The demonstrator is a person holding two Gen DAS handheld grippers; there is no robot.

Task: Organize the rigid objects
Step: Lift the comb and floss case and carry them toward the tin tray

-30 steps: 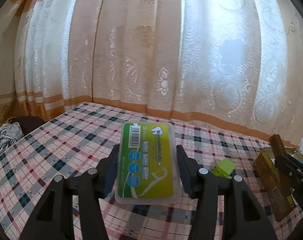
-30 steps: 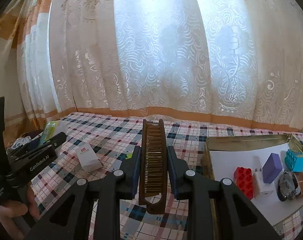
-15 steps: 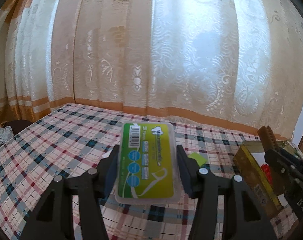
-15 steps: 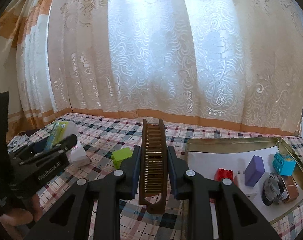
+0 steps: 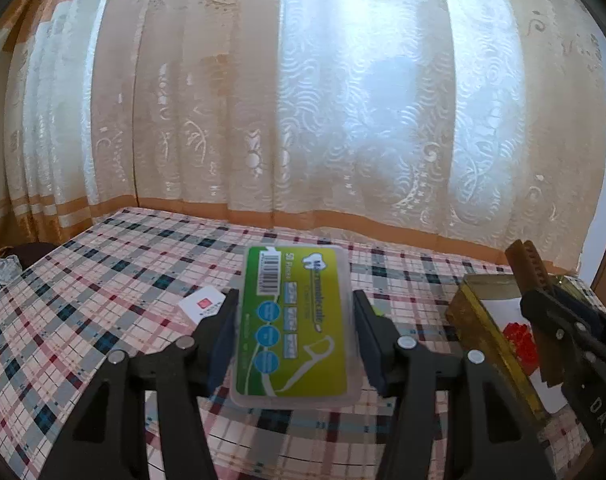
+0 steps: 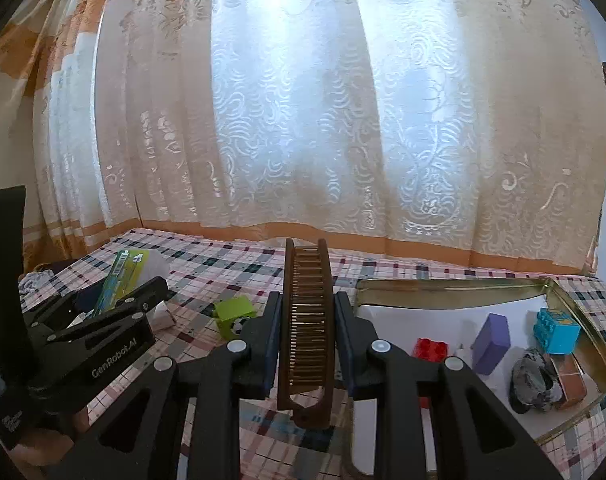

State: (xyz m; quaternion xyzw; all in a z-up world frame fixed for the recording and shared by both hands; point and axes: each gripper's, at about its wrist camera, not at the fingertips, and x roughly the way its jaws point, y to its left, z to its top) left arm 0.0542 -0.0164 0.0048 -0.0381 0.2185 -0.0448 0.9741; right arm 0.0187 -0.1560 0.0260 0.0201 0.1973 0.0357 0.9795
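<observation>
My left gripper (image 5: 293, 334) clamps a floss box (image 5: 293, 320) at centre frame, while my right gripper (image 6: 307, 338) clamps a brown comb (image 6: 307, 328).

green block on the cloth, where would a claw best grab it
Grip the green block across its two flat upright side faces, coming from above. It sits squarely on the checked cloth, apart from the gold tray, so a top-down approach looks unobstructed.
</observation>
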